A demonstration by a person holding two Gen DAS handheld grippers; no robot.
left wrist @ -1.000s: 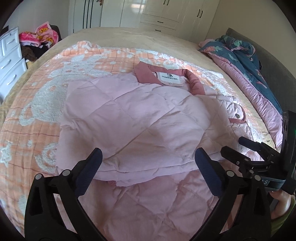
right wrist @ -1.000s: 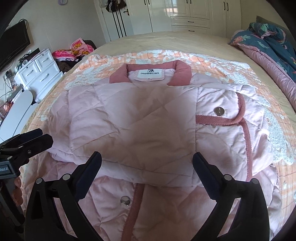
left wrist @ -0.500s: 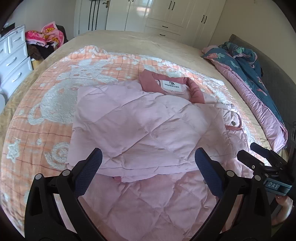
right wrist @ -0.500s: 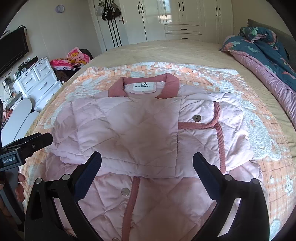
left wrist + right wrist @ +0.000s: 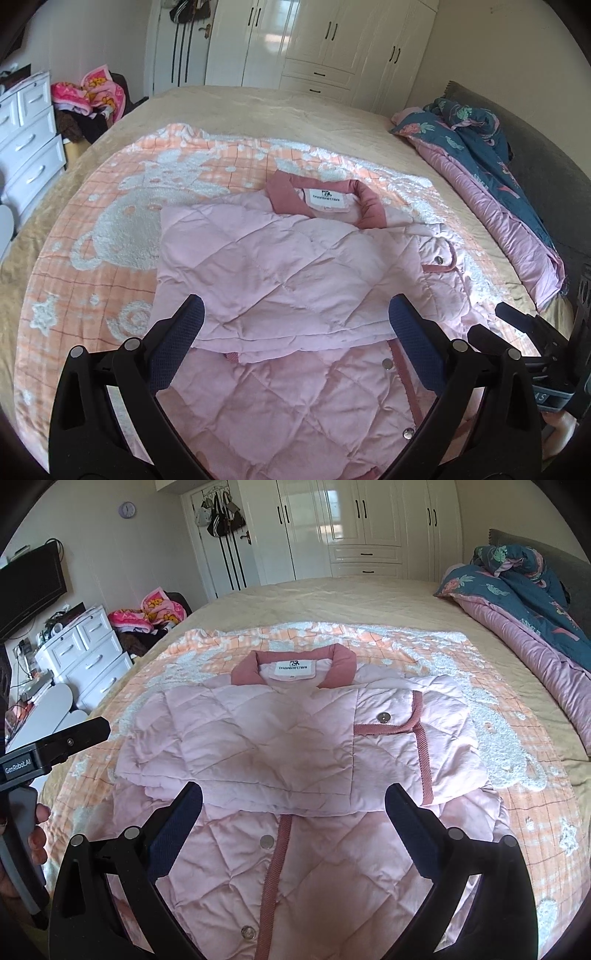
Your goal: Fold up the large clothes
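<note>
A pale pink quilted jacket [image 5: 291,273] [image 5: 280,738] with a darker pink collar [image 5: 291,661] and trim lies front-up on the bed, both sleeves folded across its chest. Its hem end is nearest to me. My left gripper [image 5: 295,325] hovers open above the lower half, nothing between its fingers. Over the button placket, my right gripper [image 5: 293,805] is also open and holds nothing. Each gripper shows at the edge of the other's view, with a hand on its handle.
The jacket rests on an orange-and-white blanket [image 5: 122,221] [image 5: 498,738] over a beige bedspread. A blue floral and pink duvet [image 5: 491,166] [image 5: 535,602] is piled along the right side. White drawers [image 5: 85,653] stand left; wardrobes [image 5: 325,48] line the far wall.
Both grippers have drawn back and up from the jacket, so it looks smaller and more of the room shows. The jacket has not moved. Both stayed open.
</note>
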